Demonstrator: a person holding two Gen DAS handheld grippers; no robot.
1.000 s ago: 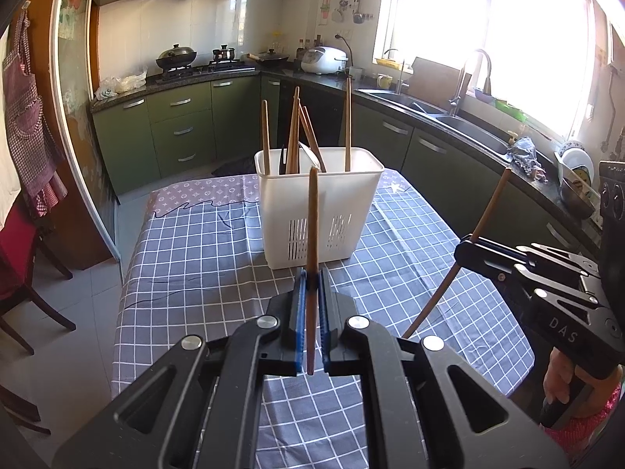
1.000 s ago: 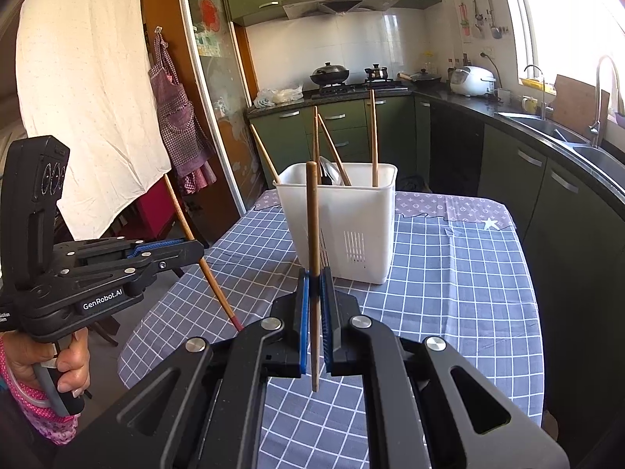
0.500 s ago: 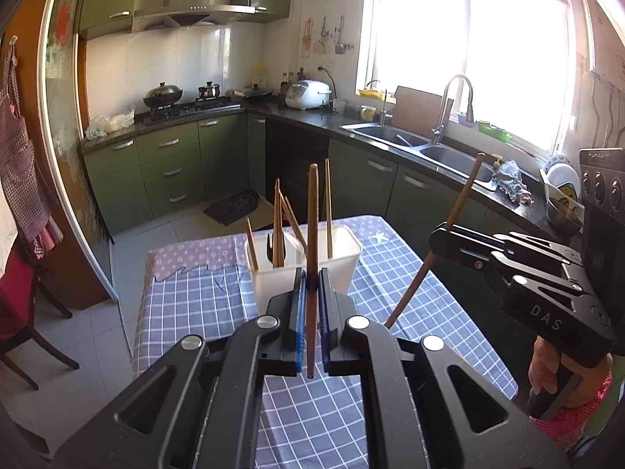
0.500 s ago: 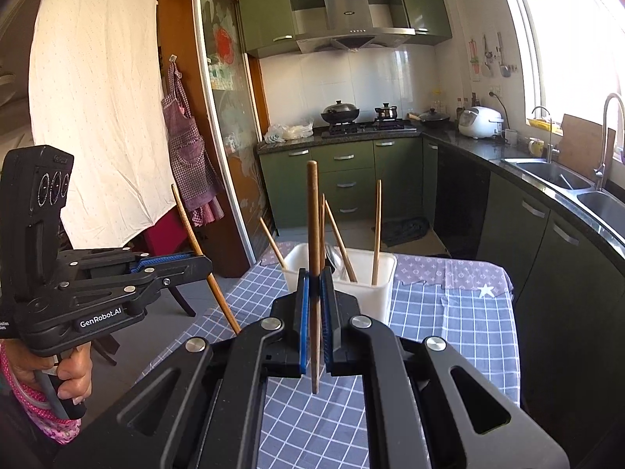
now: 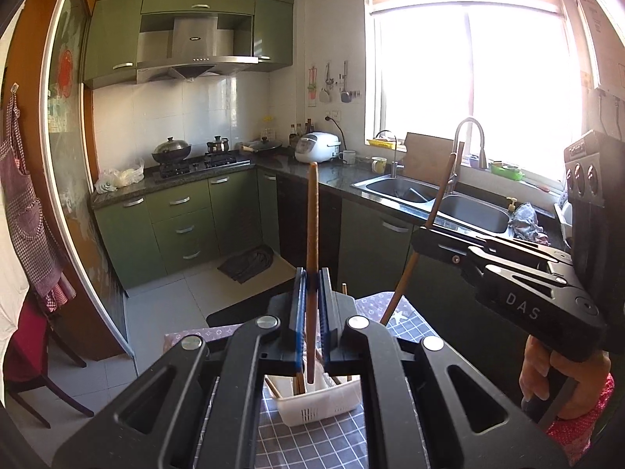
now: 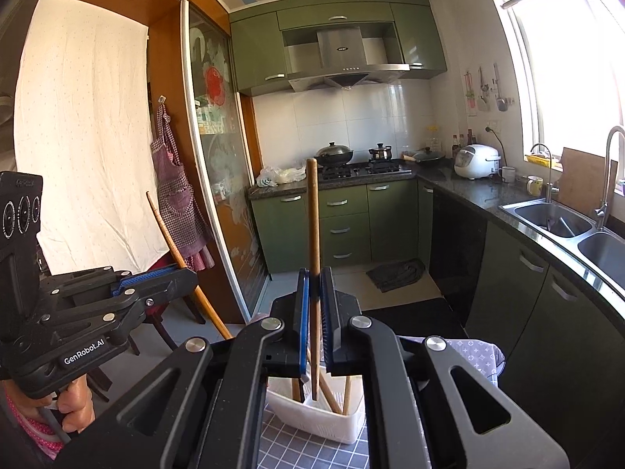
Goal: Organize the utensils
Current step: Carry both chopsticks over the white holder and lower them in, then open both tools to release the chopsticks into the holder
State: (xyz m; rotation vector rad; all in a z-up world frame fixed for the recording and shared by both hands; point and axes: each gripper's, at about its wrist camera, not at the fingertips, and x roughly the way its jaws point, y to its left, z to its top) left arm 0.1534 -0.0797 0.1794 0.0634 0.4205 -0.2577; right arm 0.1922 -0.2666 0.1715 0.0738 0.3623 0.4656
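My left gripper (image 5: pixel 311 285) is shut on a wooden chopstick (image 5: pixel 312 215) that stands nearly upright. The right gripper (image 6: pixel 314 279) is shut on a second upright chopstick (image 6: pixel 313 219). Both hang high above the white slotted utensil basket (image 5: pixel 312 410), which is low in each view and partly hidden behind the fingers. Several chopsticks lean inside the basket (image 6: pixel 312 418). In the left wrist view the right gripper (image 5: pixel 420 236) is at the right with its chopstick (image 5: pixel 443 199) slanted. The right wrist view has the left gripper (image 6: pixel 189 277) at the left, its chopstick (image 6: pixel 172 234) slanted too.
The basket stands on a table with a blue checked cloth (image 5: pixel 312 445). A person's hand (image 5: pixel 547 371) grips each handle. Green cabinets, a stove (image 6: pixel 363 168) and a double sink (image 5: pixel 429 199) line the far walls. A dark chair (image 5: pixel 35 355) stands left of the table.
Both grippers have risen well above the table, each keeping its chopstick. The basket has dropped from the middle of each view to the bottom, behind the fingers.
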